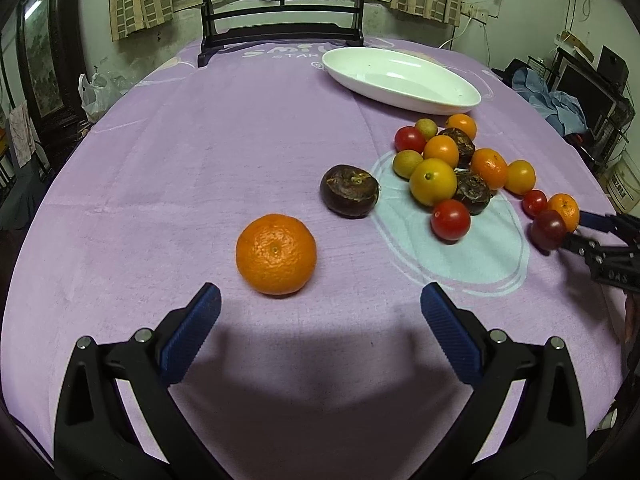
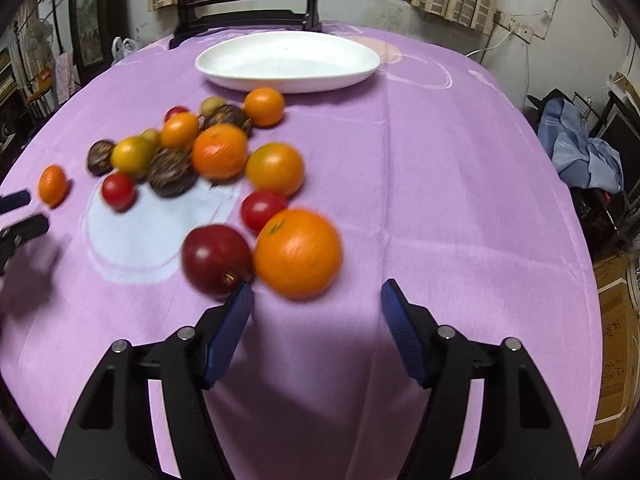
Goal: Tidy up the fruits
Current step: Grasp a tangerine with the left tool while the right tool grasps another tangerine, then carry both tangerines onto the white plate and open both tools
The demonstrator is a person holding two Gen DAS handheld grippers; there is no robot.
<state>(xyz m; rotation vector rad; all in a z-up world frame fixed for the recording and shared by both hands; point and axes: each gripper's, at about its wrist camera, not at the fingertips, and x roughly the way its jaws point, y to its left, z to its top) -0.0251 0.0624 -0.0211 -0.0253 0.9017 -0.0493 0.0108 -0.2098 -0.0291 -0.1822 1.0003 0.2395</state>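
Observation:
A loose pile of fruit (image 1: 452, 160) lies on the purple tablecloth: oranges, red tomatoes, yellow fruits and dark brown ones. A white oval dish (image 1: 400, 80) stands empty behind it; it also shows in the right wrist view (image 2: 288, 62). My left gripper (image 1: 320, 304) is open and empty, just short of a lone mandarin (image 1: 276, 254). A dark brown fruit (image 1: 349, 191) lies beyond it. My right gripper (image 2: 316, 300) is open and empty, just short of an orange (image 2: 298, 252); its left fingertip (image 2: 240, 300) is at a dark red tomato (image 2: 216, 258).
A dark wooden chair (image 1: 280, 28) stands at the table's far edge. Clutter and boxes (image 2: 612, 320) stand to the right of the table. The right gripper's fingers (image 1: 600, 248) show at the right edge of the left wrist view.

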